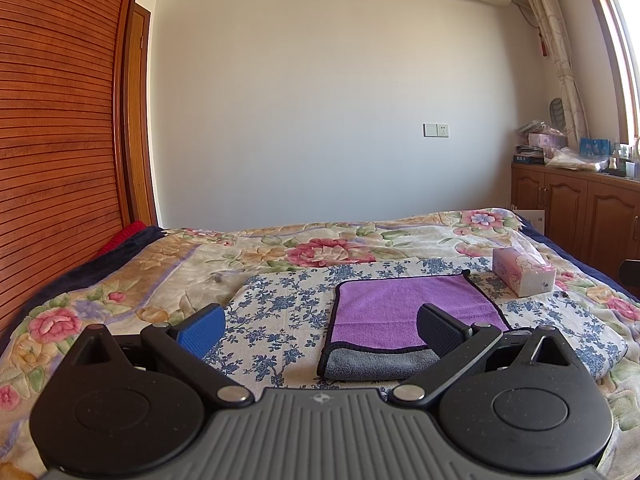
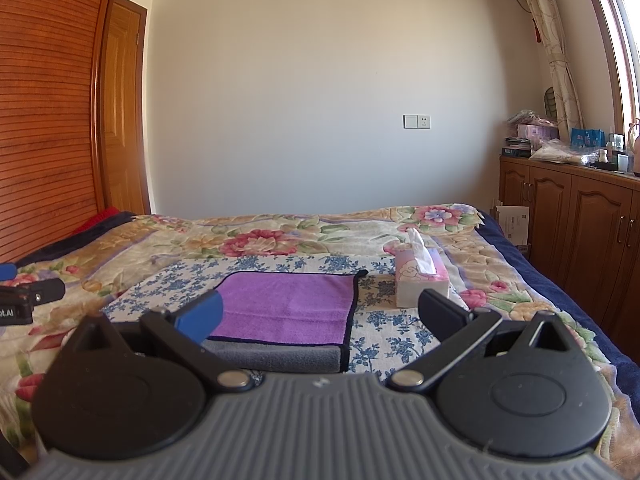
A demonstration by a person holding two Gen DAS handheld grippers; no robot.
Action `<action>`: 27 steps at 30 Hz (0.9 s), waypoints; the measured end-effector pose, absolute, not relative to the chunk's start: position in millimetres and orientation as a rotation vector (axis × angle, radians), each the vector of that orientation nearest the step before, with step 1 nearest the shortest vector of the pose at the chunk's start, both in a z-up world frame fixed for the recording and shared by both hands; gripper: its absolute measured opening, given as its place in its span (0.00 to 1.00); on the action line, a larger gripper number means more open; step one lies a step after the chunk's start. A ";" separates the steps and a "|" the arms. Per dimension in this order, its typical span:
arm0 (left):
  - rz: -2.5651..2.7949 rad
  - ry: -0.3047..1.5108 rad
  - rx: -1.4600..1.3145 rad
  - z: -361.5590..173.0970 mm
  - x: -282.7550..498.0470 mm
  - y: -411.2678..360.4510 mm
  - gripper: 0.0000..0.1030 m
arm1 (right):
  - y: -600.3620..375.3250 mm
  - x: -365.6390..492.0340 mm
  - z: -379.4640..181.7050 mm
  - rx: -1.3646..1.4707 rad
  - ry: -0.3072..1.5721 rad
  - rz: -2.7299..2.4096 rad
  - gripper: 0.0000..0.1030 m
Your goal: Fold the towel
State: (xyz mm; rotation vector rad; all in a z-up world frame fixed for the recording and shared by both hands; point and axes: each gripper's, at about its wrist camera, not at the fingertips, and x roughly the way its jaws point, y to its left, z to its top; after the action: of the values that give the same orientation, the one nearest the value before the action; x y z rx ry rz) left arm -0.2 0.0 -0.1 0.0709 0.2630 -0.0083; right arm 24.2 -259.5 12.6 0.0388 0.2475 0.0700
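A purple towel (image 1: 404, 308) with a dark hem and grey underside lies folded on a blue-flowered white cloth (image 1: 280, 308) on the bed. My left gripper (image 1: 320, 330) hovers open above the cloth, its black finger over the towel's near right part and its blue finger off to the left. In the right wrist view the same towel (image 2: 288, 304) lies straight ahead, its grey layer showing along the near edge. My right gripper (image 2: 320, 316) is open too, nothing between its fingers. The left gripper (image 2: 24, 296) shows at that view's left edge.
A pink tissue box (image 2: 420, 280) stands on the cloth just right of the towel. The floral quilt (image 1: 120, 276) covers the bed. A slatted wooden wardrobe (image 1: 56, 120) rises on the left. Wooden cabinets (image 2: 568, 216) with clutter on top line the right wall.
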 end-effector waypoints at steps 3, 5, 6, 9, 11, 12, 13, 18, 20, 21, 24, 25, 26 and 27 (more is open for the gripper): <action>-0.009 0.263 0.072 -0.1 -0.3 0.0 1.00 | -258.5 24.3 12.2 0.038 0.249 0.071 1.00; -0.009 0.262 0.072 -0.1 -0.2 0.1 1.00 | -257.7 24.7 11.7 0.037 0.249 0.071 1.00; -0.008 0.263 0.072 -0.1 -0.2 0.0 1.00 | -257.4 24.9 11.7 0.037 0.249 0.072 1.00; -0.009 0.263 0.072 -0.1 -0.2 -0.1 1.00 | -256.2 24.4 11.7 0.032 0.249 0.072 1.00; -0.009 0.263 0.072 -0.1 -0.2 0.0 1.00 | -255.3 23.8 12.1 0.031 0.250 0.072 1.00; -0.009 0.263 0.072 -0.1 -0.2 0.0 1.00 | -255.4 23.8 12.2 0.032 0.250 0.073 1.00; -0.009 0.263 0.072 -0.1 -0.2 0.0 1.00 | -255.4 23.9 12.2 0.032 0.250 0.073 1.00; -0.009 0.263 0.072 -0.1 -0.2 -0.1 1.00 | -254.9 23.9 12.4 0.032 0.250 0.073 1.00; -0.008 0.263 0.073 -0.1 -0.3 0.0 1.00 | -254.2 24.0 12.4 0.031 0.250 0.073 1.00; -0.008 0.262 0.073 -0.1 -0.2 -0.1 1.00 | -254.6 23.9 12.4 0.031 0.250 0.074 1.00; -0.008 0.263 0.073 -0.1 -0.2 -0.1 1.00 | -254.6 23.9 12.5 0.031 0.250 0.073 1.00; -0.008 0.263 0.073 -0.1 -0.1 0.0 1.00 | -254.8 23.9 12.5 0.031 0.250 0.074 1.00; -0.008 0.263 0.073 -0.1 -0.2 -0.1 1.00 | -254.4 24.0 12.4 0.031 0.250 0.073 1.00; -0.008 0.263 0.073 -0.1 -0.2 -0.1 1.00 | -254.6 23.9 12.4 0.031 0.250 0.074 1.00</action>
State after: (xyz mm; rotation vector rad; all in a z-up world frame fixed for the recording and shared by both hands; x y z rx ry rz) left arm -0.2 -0.1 -0.1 0.0734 0.2626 -0.0080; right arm 23.9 -254.6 12.4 0.0310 0.2503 0.0735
